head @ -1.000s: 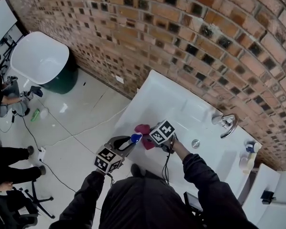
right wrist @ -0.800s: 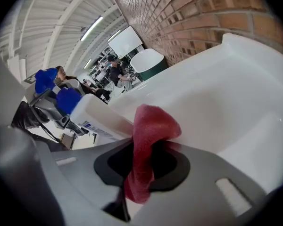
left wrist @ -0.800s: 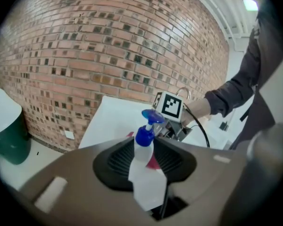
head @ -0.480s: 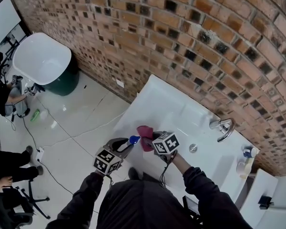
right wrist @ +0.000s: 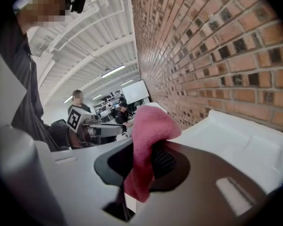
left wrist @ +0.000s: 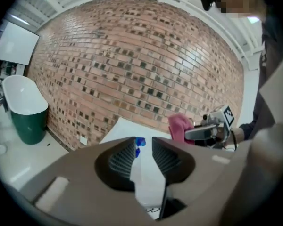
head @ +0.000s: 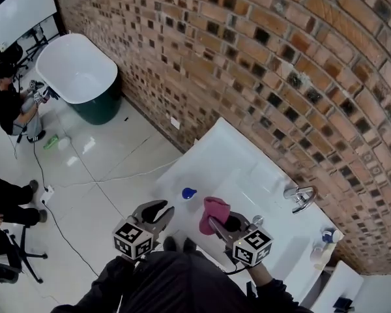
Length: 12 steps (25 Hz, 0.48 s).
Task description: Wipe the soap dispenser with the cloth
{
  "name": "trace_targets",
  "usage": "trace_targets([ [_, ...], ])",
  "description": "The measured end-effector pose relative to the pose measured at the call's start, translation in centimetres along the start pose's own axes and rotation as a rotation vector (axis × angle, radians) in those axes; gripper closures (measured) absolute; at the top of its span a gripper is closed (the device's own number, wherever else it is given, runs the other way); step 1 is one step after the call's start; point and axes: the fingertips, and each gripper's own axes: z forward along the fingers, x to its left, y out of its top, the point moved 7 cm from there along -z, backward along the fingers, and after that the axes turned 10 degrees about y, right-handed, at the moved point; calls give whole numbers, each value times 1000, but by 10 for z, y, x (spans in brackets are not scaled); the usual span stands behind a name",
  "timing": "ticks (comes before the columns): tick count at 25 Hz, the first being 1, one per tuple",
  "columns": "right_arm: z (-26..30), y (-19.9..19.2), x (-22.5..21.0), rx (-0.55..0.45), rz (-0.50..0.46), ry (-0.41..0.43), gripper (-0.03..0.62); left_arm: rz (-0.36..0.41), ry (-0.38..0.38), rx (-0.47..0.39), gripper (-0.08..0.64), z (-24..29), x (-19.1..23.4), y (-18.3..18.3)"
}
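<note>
Pink cloth (head: pixel 214 212), centre of the frame, hangs pinched in the right gripper (head: pixel 213 223). At lower centre-left, the left gripper (head: pixel 167 207) shows jaws apart, just narrowing, with nothing between them. The blue-capped soap dispenser (head: pixel 189 193) stands just above it, at the left edge of the white sink (head: pixel 229 150).

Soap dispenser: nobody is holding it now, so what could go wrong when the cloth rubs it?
1. The soap dispenser stands free near the edge of the sink. The left gripper, whose jaws have just been closing, has nothing between them, so a one-handed wipe might tip it over or off.
2. The right gripper pinches only a fold of the pink cloth; the loose part could slip out while rubbing.
</note>
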Motion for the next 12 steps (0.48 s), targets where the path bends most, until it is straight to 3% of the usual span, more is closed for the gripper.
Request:
trace_targets([
  [12, -11, 10, 37, -17, -90, 13, 521, 18, -26, -31, 454, -25, -25, -3],
])
